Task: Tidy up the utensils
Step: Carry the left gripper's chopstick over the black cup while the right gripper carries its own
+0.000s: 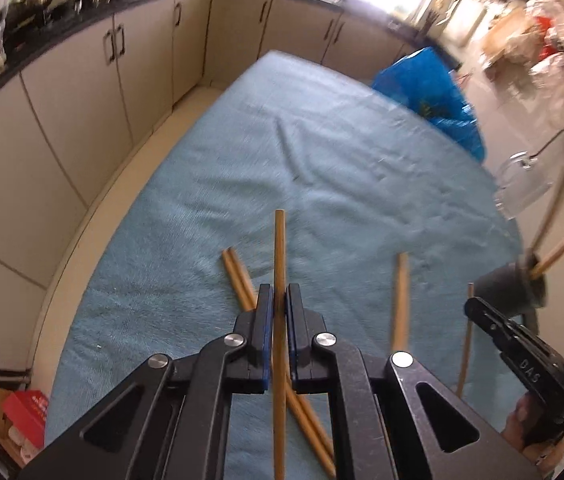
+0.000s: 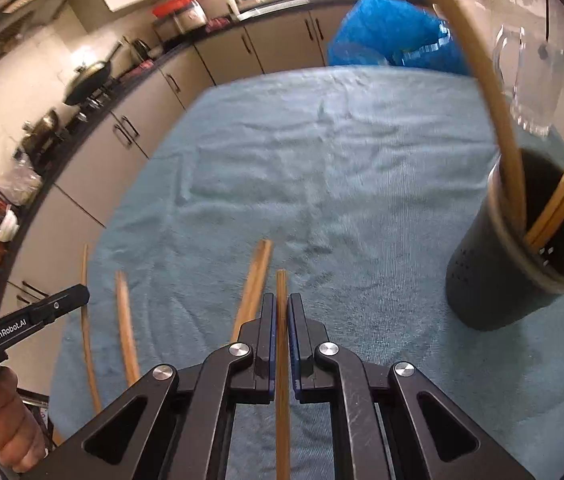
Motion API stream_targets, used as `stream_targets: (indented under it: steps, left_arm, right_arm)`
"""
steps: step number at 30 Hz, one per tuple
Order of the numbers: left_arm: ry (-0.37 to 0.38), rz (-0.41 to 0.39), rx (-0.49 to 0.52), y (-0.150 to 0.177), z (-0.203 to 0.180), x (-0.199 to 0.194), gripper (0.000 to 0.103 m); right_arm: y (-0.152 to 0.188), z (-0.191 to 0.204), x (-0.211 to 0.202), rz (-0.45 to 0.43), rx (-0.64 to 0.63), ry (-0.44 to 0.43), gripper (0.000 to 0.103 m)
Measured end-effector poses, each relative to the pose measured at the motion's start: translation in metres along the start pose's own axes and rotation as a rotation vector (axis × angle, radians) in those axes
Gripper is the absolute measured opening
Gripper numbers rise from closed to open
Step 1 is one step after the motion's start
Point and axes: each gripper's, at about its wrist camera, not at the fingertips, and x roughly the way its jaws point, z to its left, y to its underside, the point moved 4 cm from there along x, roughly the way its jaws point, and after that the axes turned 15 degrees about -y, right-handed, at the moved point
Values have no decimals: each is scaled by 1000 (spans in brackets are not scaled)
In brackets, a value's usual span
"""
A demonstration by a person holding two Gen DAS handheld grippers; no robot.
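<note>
Two grippers each pinch one chopstick lengthwise between closed jaws: the left gripper [image 1: 280, 300] holds the left chopstick [image 1: 280, 248], the right gripper [image 2: 280, 312] holds the right chopstick [image 2: 281, 292]. The dark holder [image 2: 521, 280] stands on the blue cloth [image 2: 341, 160], right of the right gripper, already containing several sticks. Loose chopsticks [image 2: 254, 280] lie on the cloth. Recommended: tilt each stick tip-down, align over the holder's open rim, clear the leaning sticks, then release.
</note>
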Motion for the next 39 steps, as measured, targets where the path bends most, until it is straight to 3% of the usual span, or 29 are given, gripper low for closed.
stream_targets:
  steps: [12, 22, 39]
  left_arm:
    - [82, -209, 67, 3, -34, -97, 6]
    - [82, -246, 87, 10, -44, -118, 6]
    - [91, -277, 112, 14, -52, -133, 6]
  right_arm:
    - [7, 43, -95, -272, -159, -70, 6]
    - [11, 47, -135, -392, -158, -93, 6]
    - [11, 32, -174, -493, -125, -73, 6]
